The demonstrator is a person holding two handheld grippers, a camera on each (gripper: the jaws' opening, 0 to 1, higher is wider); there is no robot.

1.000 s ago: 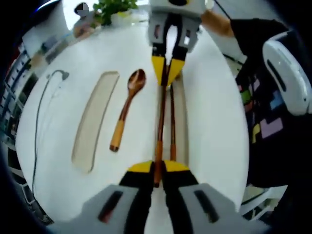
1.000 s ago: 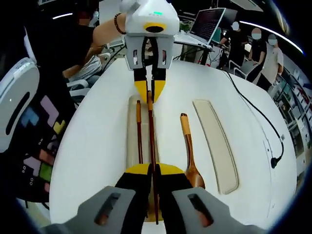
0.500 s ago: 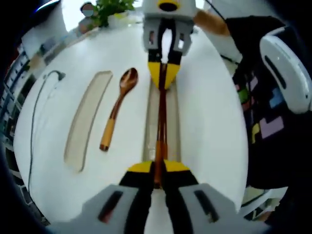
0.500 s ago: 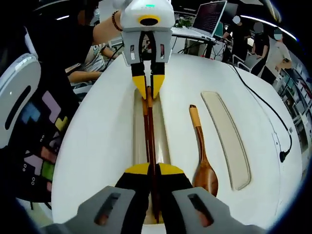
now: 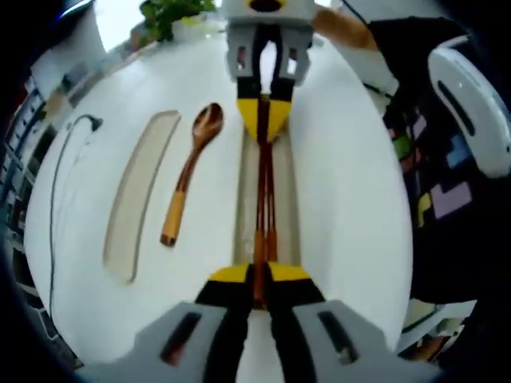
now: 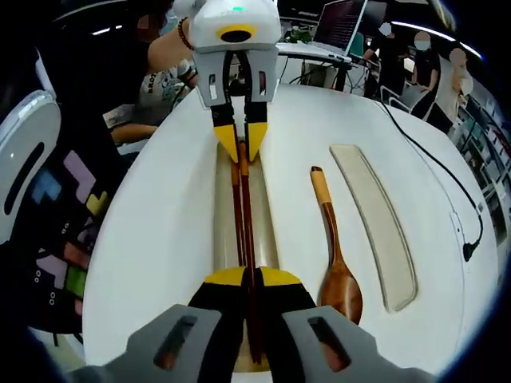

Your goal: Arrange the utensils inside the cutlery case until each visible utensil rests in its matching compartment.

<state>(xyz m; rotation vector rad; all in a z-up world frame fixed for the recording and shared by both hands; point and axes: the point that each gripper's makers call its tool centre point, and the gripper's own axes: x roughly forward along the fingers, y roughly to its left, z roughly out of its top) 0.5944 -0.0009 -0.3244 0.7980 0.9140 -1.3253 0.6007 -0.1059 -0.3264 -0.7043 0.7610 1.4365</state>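
Note:
A pair of dark wooden chopsticks lies lengthwise over a long beige case half on the white table. My left gripper is shut on one end of a chopstick. My right gripper faces it from the far end, shut on the same chopstick. From the right gripper view, the chopsticks run from my right gripper to the left gripper above the case half. A wooden spoon lies on the table beside it, seen again as the spoon.
A second beige case half lies beyond the spoon, also visible as the tray. A black cable trails along the table edge. A plant stands at the far end. People and a laptop are behind the table.
The held chopstick has swung into line with the other one, and both now lie close together along the case half. Both cameras shifted slightly.

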